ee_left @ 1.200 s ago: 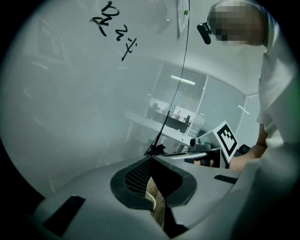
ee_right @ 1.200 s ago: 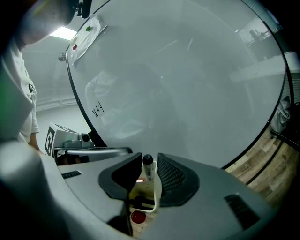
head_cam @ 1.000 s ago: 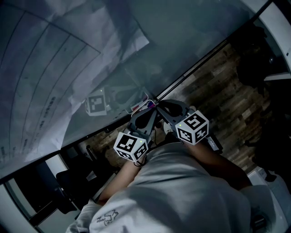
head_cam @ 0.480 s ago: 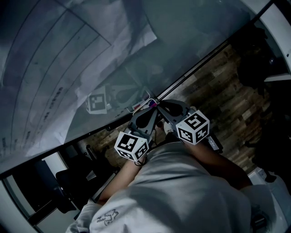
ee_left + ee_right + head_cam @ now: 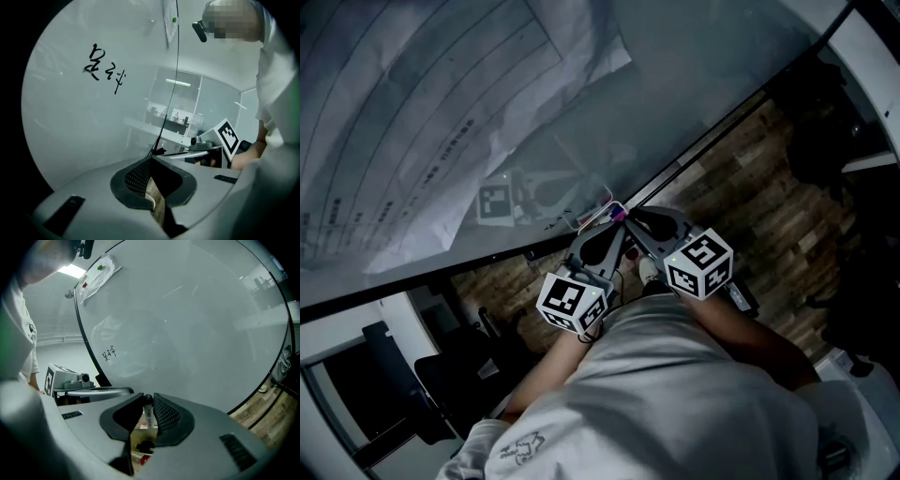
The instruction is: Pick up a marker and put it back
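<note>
My right gripper [image 5: 148,397] is clamped on the slim white marker with a black cap [image 5: 148,416]. It lies along the jaws, cap forward, at lower centre of the frame. Other black and red pen ends [image 5: 143,447] lie directly beneath, probably its resting place. The left gripper [image 5: 152,156] is pinched closed on nothing.

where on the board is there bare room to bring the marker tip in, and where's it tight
Bare: the wide stretch of board right of the scribble and the taped sheet. Tight: the bottom edge, where the right gripper, shut on the marker, sits beside the left gripper.
</note>
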Demonstrator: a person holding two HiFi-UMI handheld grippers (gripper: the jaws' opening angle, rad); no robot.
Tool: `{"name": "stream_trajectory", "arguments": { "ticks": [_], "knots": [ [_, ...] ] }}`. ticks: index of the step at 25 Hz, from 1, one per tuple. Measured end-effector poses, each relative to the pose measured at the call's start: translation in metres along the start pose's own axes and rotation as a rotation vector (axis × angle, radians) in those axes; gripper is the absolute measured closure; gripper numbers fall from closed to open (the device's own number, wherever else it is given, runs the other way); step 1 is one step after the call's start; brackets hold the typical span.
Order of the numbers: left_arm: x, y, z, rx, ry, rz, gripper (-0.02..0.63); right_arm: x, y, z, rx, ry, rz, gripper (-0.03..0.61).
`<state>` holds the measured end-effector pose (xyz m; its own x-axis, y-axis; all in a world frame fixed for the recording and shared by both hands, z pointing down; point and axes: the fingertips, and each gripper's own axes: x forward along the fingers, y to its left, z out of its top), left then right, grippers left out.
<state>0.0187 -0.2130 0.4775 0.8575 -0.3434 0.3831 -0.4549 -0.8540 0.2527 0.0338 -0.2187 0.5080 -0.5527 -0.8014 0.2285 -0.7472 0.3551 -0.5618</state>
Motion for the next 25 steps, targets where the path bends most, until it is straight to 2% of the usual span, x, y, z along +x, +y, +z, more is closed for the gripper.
{"name": "stream_trajectory", "arguments": {
  "ticks": [14,25],
  "knots": [
    [-0.028,-0.015,0.022,0.056,-0.073,-0.03,0.609,-0.016,0.032,0.02,-0.104,-0.058,-0.03,0.505],
    [-0.07,-0.025,0.043,0.095,-0.179,-0.039,0.609,-0.038,0.066,0.039,-0.161,-0.121,-0.06,0.505]
  ]
}}
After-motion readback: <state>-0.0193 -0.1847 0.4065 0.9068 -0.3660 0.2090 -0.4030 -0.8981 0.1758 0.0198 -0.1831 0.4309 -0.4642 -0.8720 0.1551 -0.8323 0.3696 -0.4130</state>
